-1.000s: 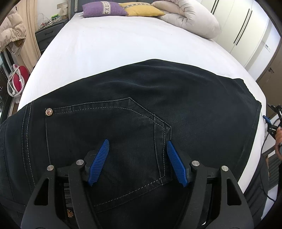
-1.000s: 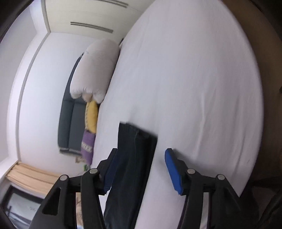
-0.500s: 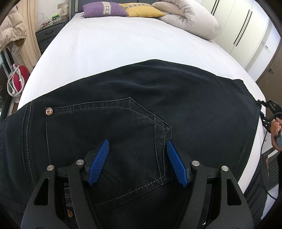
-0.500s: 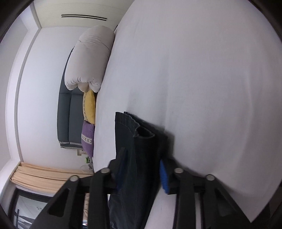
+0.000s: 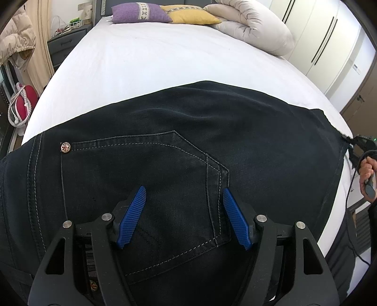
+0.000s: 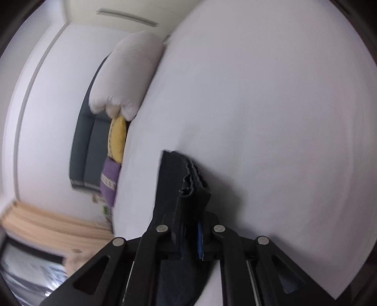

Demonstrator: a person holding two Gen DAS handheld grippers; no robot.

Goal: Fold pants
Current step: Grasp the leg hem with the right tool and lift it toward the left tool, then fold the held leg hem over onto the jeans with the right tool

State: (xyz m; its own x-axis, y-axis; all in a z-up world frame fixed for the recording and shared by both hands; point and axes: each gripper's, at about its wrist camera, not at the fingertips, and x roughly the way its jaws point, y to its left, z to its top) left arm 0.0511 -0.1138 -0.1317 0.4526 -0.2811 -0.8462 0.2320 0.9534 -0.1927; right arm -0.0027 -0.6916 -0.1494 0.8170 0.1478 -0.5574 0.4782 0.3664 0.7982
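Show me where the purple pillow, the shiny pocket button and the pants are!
purple pillow point(image 5: 139, 13), left wrist view, middle of its front face.
shiny pocket button point(image 5: 65, 147), left wrist view, centre of the metal stud.
pants point(image 5: 247, 131), left wrist view, flat dark cloth of the leg.

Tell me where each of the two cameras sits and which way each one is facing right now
Left wrist: rides on the left gripper, tilted down at the pants on the bed, toward the pillows; its open blue fingers and a hand show.
Right wrist: rides on the right gripper, rolled sideways, looking along the bed; its jaws are closing on the pants hem.
Shared: pants, bed, the yellow pillow.
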